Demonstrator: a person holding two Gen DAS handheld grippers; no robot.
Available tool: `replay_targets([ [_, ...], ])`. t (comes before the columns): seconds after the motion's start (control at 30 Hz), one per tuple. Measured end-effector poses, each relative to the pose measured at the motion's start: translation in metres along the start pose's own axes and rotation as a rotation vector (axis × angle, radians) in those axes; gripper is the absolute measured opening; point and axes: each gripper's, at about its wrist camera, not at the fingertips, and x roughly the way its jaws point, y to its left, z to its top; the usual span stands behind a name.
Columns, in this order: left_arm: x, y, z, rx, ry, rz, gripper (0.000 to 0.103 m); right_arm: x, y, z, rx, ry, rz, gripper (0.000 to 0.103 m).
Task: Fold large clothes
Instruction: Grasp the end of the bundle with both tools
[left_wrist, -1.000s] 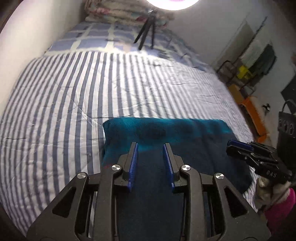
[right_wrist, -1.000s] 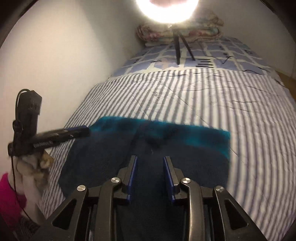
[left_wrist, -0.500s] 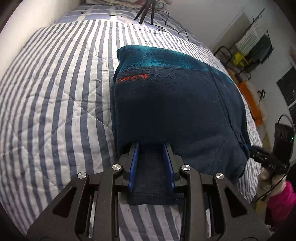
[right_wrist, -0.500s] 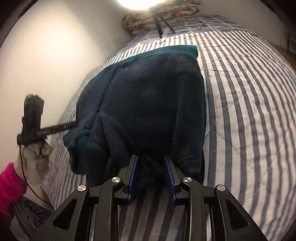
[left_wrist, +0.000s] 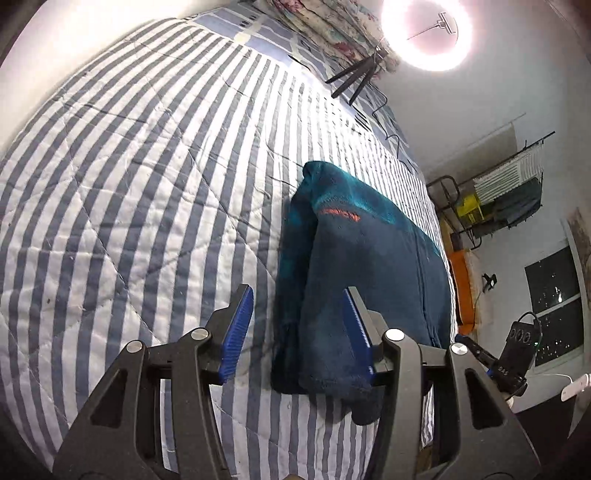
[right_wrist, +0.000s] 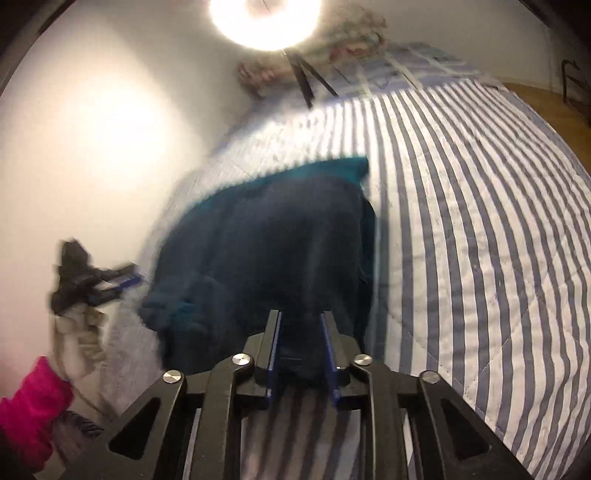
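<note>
In the left wrist view the left gripper (left_wrist: 297, 332) stood with its blue-padded tongs spread wide and holding nothing, the near corner of the fleece (left_wrist: 362, 280) lying between them on the bedspread (left_wrist: 122, 206). One pad (left_wrist: 238, 332) hung over bare striped cloth; the other sat against the fleece's right side, though whether it touched could not be told. The fleece was a dark navy garment with a teal band at its far end and an orange embroidered logo (left_wrist: 338, 214), folded into a long thick bundle running away from the camera.

In the right wrist view, which was smeared by motion, the right gripper (right_wrist: 301, 354) had its tongs drawn narrow around a dark fold of the fleece (right_wrist: 280, 251); it seemed to be gripping the fabric. The garment rose from that pinch as a slumped mound. At the left edge the other gripper (right_wrist: 107, 282) showed as a blur, held by a gloved hand (right_wrist: 79, 339) in a pink sleeve (right_wrist: 31, 413).

Farther off, a tripod (left_wrist: 356, 77) stood on the bed under a glowing ring light (left_wrist: 426, 33), with folded floral bedding (left_wrist: 325, 26) at the head.
</note>
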Motion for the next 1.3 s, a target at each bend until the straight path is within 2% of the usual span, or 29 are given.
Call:
replay_targets([
  [0.03,0.001,-0.002,0.001,0.007,0.001,0.007,0.050,0.014,-0.008,-0.007,0.028,0.037,-0.034,0.013],
  [0.1,0.003,-0.004,0.002,0.027,0.001,0.022,0.050,0.026,-0.022,-0.022,0.110,0.070,0.005,0.013],
  [0.2,0.010,-0.010,0.004,0.059,0.010,0.048,0.051,0.011,-0.031,-0.030,0.154,0.060,0.056,0.013],
  [0.23,0.011,-0.010,0.004,0.057,0.012,0.047,0.055,0.003,-0.030,-0.029,0.139,0.059,0.053,0.015],
  [0.3,0.014,-0.007,0.007,0.030,0.020,0.039,0.064,-0.011,-0.027,-0.024,0.096,0.039,0.046,0.032],
  [0.33,0.016,-0.006,0.008,0.013,0.023,0.030,0.068,-0.020,-0.025,-0.020,0.068,0.012,0.037,0.045],
  [0.37,0.019,-0.004,0.010,-0.009,0.029,0.009,0.068,-0.027,-0.023,-0.017,0.048,-0.015,0.030,0.051],
  [0.43,0.023,0.000,0.016,-0.046,0.049,-0.044,0.069,-0.036,-0.023,-0.007,0.025,-0.075,0.027,0.085],
  [0.47,0.025,0.002,0.017,-0.059,0.056,-0.071,0.070,-0.038,-0.023,-0.002,0.020,-0.105,0.034,0.093],
  [0.5,0.028,0.002,0.019,-0.070,0.059,-0.091,0.072,-0.037,-0.025,0.004,0.020,-0.114,0.051,0.095],
  [0.6,0.042,0.002,0.024,-0.106,0.086,-0.157,0.075,-0.024,-0.032,0.011,0.045,-0.077,0.094,0.095],
  [0.7,0.061,0.005,0.028,-0.134,0.105,-0.170,0.075,0.002,-0.041,0.016,0.081,-0.033,0.119,0.094],
  [0.87,0.093,0.017,0.031,-0.191,0.153,-0.206,0.075,0.035,-0.055,0.017,0.160,0.001,0.208,0.092],
  [1.03,0.109,0.015,0.032,-0.152,0.146,-0.214,0.075,0.064,-0.053,0.014,0.220,0.000,0.311,0.090],
  [1.1,0.113,0.011,0.035,-0.133,0.145,-0.200,0.074,0.069,-0.045,0.015,0.215,-0.003,0.320,0.090],
  [1.13,0.115,0.008,0.037,-0.125,0.143,-0.192,0.070,0.072,-0.040,0.016,0.208,-0.001,0.315,0.089],
  [1.17,0.117,0.004,0.037,-0.111,0.143,-0.186,0.067,0.073,-0.037,0.017,0.202,0.006,0.313,0.082],
  [1.23,0.122,-0.003,0.038,-0.097,0.155,-0.187,0.043,0.074,-0.031,0.019,0.192,0.030,0.292,0.071],
  [1.3,0.120,-0.017,0.038,-0.042,0.132,-0.133,0.036,0.071,-0.024,0.021,0.165,0.040,0.256,0.060],
])
